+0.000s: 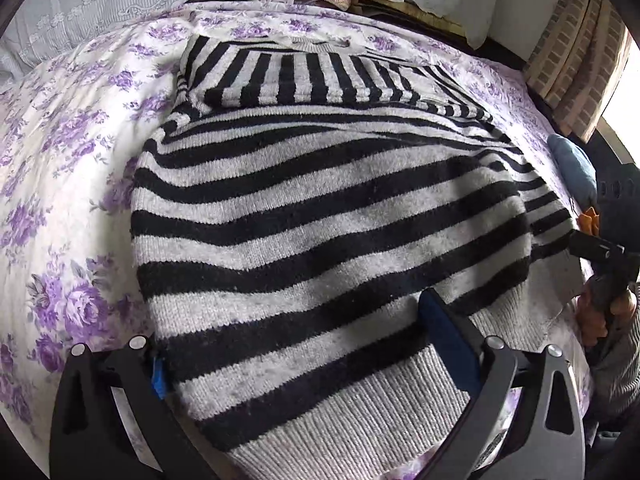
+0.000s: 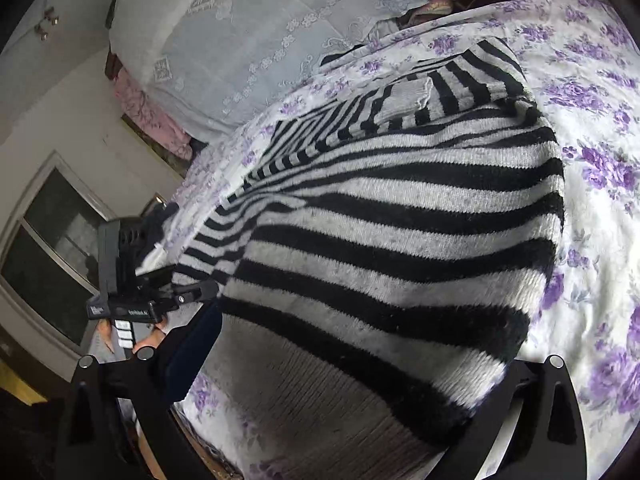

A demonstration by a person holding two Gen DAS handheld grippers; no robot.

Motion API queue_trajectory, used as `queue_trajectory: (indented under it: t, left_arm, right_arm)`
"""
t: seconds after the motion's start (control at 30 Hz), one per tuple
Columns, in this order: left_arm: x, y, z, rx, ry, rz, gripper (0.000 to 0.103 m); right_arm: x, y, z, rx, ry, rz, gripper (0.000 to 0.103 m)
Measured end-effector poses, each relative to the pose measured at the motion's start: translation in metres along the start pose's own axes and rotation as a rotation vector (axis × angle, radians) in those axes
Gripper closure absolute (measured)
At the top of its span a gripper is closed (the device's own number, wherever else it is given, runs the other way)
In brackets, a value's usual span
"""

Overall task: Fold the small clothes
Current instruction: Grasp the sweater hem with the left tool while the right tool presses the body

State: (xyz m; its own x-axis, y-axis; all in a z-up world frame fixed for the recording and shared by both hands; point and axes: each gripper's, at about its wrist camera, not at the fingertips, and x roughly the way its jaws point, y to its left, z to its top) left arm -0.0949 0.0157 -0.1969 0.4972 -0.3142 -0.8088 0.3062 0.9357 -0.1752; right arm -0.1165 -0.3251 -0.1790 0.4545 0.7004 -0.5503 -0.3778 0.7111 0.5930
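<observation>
A black and grey striped knit sweater [image 1: 320,208] lies on the floral bedspread, sleeves folded across its upper part. It also fills the right wrist view [image 2: 400,240]. My left gripper [image 1: 304,344] stands wide open astride the sweater's ribbed hem, its left finger half under the cloth edge and its right finger [image 1: 448,336] on top. My right gripper [image 2: 352,380] is also wide open astride the hem; its left finger [image 2: 192,352] shows, its right fingertip is hidden under the knit. The other gripper shows at each view's edge [image 1: 600,256] [image 2: 132,280].
The bedspread [image 1: 60,160] is white with purple flowers. Lace-covered pillows [image 2: 240,40] lie at the head of the bed. A blue cloth item [image 1: 572,164] sits at the bed's right edge. A window [image 2: 52,240] and a brick-patterned wall [image 1: 576,56] border the bed.
</observation>
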Motion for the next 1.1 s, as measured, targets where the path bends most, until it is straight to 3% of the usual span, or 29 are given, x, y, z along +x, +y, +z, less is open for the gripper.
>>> queue_trajectory:
  t: [0.23,0.53,0.77,0.87,1.0,1.1]
  left_arm:
    - [-0.010,-0.002,0.001,0.019,-0.053,0.032,0.025]
    - [-0.012,-0.007,0.000,0.039,-0.071,0.065,0.026]
    - [-0.016,-0.009,0.000,0.052,-0.094,0.085,0.035]
    - [-0.021,-0.006,0.001,0.041,-0.107,0.074,0.048]
    - [-0.026,0.005,0.004,-0.007,-0.113,0.005,0.065]
    - [-0.028,0.015,0.007,-0.057,-0.103,-0.067,0.075]
  right_arm:
    - [-0.003,-0.002,-0.001,0.010,-0.014,0.007,0.004]
    - [-0.003,-0.005,-0.001,0.021,-0.020,0.012,0.004]
    - [-0.003,-0.005,0.000,0.022,-0.022,0.014,0.004]
    - [-0.004,-0.005,0.000,0.029,-0.030,0.014,0.004]
    - [-0.008,0.001,0.001,0.042,-0.050,0.013,0.004]
    - [-0.010,0.005,0.002,0.023,-0.060,-0.014,0.017]
